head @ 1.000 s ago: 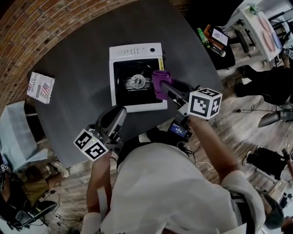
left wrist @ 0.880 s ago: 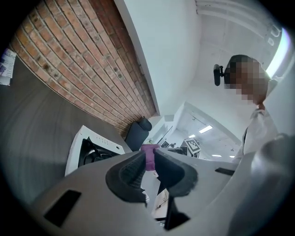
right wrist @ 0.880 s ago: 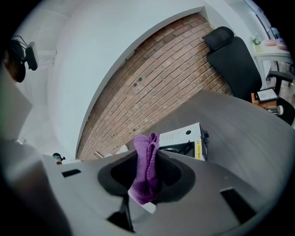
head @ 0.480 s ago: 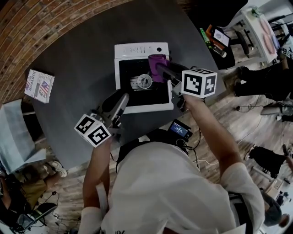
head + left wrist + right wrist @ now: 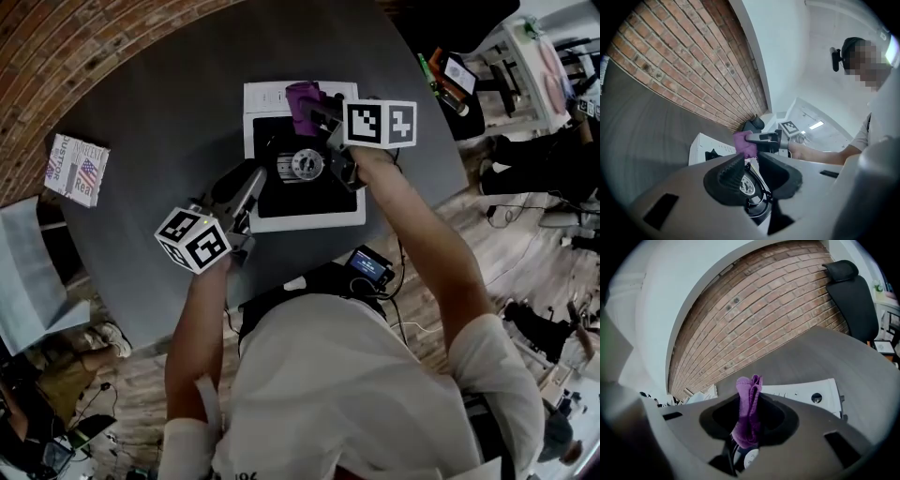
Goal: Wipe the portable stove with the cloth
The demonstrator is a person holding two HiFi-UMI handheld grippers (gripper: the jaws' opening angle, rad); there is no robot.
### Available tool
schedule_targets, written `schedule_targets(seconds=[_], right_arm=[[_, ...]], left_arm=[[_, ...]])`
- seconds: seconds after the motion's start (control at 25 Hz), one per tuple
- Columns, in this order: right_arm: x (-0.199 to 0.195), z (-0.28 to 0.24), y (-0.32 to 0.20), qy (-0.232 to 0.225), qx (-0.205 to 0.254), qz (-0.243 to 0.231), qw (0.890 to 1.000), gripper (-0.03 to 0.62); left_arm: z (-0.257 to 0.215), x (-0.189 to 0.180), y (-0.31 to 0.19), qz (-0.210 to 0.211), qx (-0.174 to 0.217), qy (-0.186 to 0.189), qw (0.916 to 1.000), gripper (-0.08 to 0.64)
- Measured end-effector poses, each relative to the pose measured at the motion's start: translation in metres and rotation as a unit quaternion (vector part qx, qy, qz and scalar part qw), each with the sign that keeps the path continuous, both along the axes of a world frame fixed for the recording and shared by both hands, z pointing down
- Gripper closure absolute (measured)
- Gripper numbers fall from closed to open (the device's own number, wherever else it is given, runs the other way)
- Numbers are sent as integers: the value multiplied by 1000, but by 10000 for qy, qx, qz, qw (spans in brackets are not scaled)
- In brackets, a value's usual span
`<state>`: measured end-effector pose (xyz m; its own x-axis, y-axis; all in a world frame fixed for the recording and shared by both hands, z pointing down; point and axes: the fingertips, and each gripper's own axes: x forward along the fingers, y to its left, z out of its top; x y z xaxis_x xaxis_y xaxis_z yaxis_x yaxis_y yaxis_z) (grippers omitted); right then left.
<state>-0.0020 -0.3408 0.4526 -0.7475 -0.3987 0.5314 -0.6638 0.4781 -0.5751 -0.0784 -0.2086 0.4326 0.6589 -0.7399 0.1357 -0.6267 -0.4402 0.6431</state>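
While pinched, cloth [image 5: 302, 99] over stove [image 5: 309, 220] edge.

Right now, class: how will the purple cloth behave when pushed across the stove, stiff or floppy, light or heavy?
Probably floppy: the cloth bunches into folds where the right gripper pinches it. Likely light, since that one narrow pinch holds all of it. It should crumple and drag over the stove rather than slide flat.

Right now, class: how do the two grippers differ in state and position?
The left gripper stands open and empty; the right gripper is shut on the purple cloth. The left gripper sits beside the stove; the right gripper reaches over its far edge. Both point at the stove.
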Motion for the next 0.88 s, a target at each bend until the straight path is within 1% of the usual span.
schedule_targets(seconds=[0.24, 0.36, 0.48, 0.56, 0.64, 0.68, 0.76, 0.88], right_arm=[[-37, 15, -25, -302, -388, 85, 9988, 485], [-52, 21, -34, -591, -684, 217, 9957, 485], [-68, 24, -45, -1029, -1076, 414, 9880, 485], [-77, 29, -51, -1335, -1395, 575, 9795, 485], [-82, 41, -53, -1517, -1697, 719, 9711, 485], [-82, 48, -53, -1519, -1798, 771, 9689, 485], [-80, 61, -53, -1382, -1860, 796, 9695, 486], [-77, 66, -54, -1062, -1707, 612, 9777, 486]], left_arm=[[9, 3, -8, 20, -104, -36, 9999, 474], [9, 3, -9, 27, -121, -61, 9999, 474], [7, -1, -11, 13, -145, -78, 9999, 474], [8, -2, -12, -1, -176, -83, 9998, 474], [10, -1, -10, -2, -216, -89, 9997, 474], [11, 0, -9, 2, -235, -95, 9997, 472], [13, 2, -7, 20, -261, -106, 9996, 472], [14, 4, -7, 35, -268, -108, 9996, 474]])
